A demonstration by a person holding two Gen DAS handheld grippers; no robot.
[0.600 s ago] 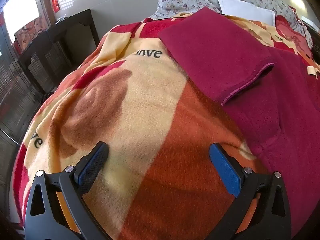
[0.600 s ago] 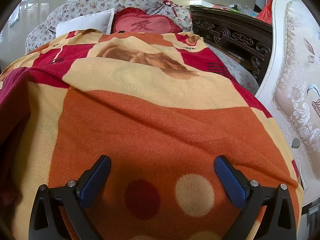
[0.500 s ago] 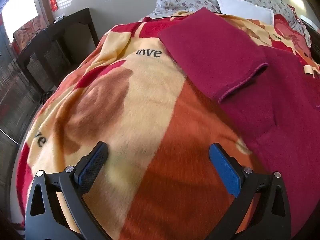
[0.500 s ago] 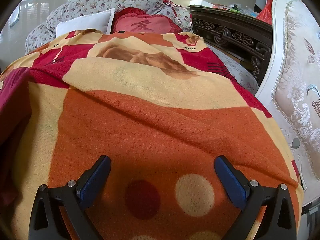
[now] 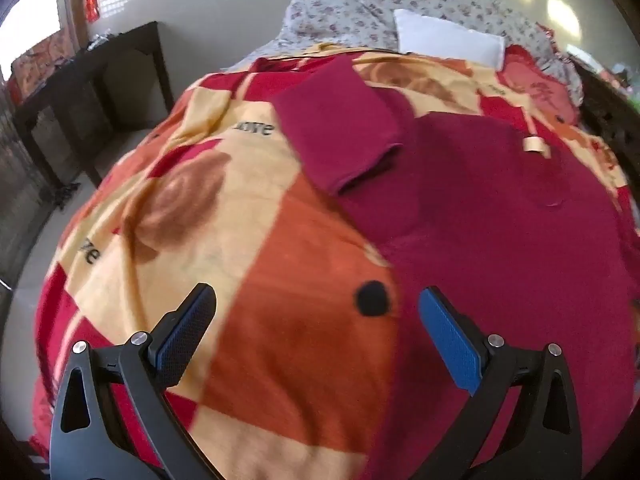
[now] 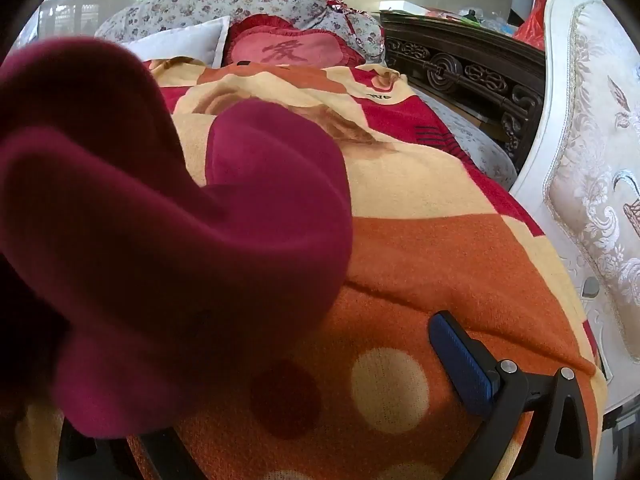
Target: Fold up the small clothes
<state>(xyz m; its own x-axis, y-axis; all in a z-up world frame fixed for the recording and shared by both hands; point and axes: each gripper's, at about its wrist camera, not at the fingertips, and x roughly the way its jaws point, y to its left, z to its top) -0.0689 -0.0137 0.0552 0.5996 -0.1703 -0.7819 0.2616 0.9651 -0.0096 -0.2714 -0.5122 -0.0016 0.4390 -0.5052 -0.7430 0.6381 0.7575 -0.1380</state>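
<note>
Maroon cloth had swung up across the right wrist view since the earlier frame, hiding one finger of the right gripper (image 6: 320,364); its jaws stood wide, and no pad could be seen pressing the fabric. Jaws of the left gripper (image 5: 316,332) gaped wide and empty over the blanket (image 5: 248,240). Beyond them the maroon shirt (image 5: 500,232) lay spread on the bed, long axis running toward the pillows (image 5: 448,36), one sleeve (image 5: 340,136) out flat. Folding looked barely begun.
</note>
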